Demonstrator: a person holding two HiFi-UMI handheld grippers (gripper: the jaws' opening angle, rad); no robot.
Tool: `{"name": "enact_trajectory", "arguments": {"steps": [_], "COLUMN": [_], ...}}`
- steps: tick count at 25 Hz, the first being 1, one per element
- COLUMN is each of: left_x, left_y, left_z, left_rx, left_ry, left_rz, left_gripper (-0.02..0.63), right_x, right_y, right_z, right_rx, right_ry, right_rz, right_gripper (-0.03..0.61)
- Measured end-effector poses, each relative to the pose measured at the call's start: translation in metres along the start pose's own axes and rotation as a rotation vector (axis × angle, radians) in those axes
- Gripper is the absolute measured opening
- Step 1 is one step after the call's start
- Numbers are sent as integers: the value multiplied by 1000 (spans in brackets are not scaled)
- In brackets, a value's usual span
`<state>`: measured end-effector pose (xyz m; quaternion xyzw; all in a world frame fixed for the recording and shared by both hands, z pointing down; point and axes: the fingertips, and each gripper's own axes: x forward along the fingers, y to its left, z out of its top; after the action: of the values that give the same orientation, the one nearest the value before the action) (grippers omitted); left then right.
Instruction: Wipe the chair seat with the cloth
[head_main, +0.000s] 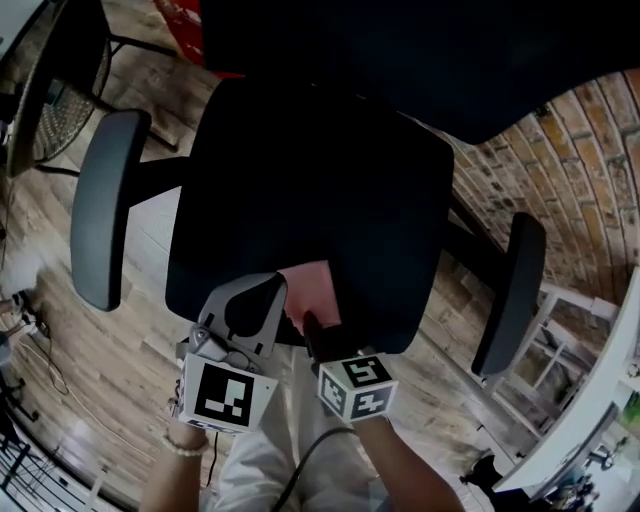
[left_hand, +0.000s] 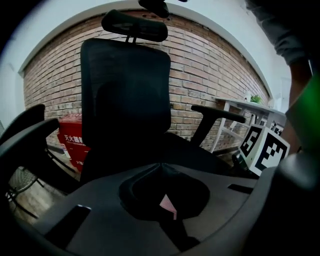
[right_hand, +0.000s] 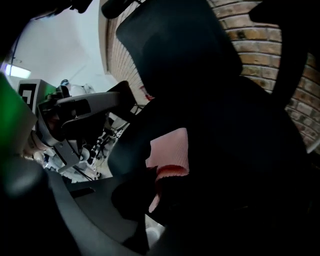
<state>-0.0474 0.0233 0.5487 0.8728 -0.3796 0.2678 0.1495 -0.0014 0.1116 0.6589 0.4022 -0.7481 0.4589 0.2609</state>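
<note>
**Head view.** The near edge of the cloth (head_main: 308, 288) is covered by the left gripper (head_main: 266, 302) and the right gripper (head_main: 318, 336). The backrest (head_main: 420, 60) is cut off by the upper edge.

**Left gripper view.** Only a pink sliver of cloth is shown between the dark jaws. Their tips are lost against the black seat (left_hand: 190, 150), so whether anything is gripped cannot be told. The print on the red box (left_hand: 75, 142) is too small to be read.

**Right gripper view.** The cloth's lower part is hidden behind the jaws.
</note>
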Motion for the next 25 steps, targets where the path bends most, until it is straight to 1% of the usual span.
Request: {"name": "enact_trajectory", "arguments": {"steps": [6, 9, 11, 14, 17, 19, 22, 25], "left_x": [-44, -66, -81, -94, -97, -97, -91, -79], "left_y": [31, 48, 57, 67, 74, 74, 65, 56], "left_z": [-34, -47, -51, -52, -62, -64, -56, -49], "left_rx": [-29, -57, -76, -86, -91, -92, -81, -66], "left_ry": [20, 32, 37, 49, 57, 56, 44, 47], "left_rz": [92, 141, 168, 193, 200, 199, 180, 150], "left_gripper": [18, 18, 18, 18, 18, 18, 18, 18], "right_x": [43, 58, 62, 68, 79, 80, 68, 57], "right_y": [77, 113, 133, 153, 162, 160, 143, 116], "right_z": [-9, -13, -13, -13, -23, -31, -35, -37], "right_rx": [-191, -281, -324, -360, -364, -360, -335, -302], "right_ry": [84, 121, 139, 162, 189, 196, 193, 193], "right_rz": [175, 250, 288, 329, 341, 333, 289, 228], "right_gripper": [51, 51, 51, 51, 51, 51, 51, 51]}}
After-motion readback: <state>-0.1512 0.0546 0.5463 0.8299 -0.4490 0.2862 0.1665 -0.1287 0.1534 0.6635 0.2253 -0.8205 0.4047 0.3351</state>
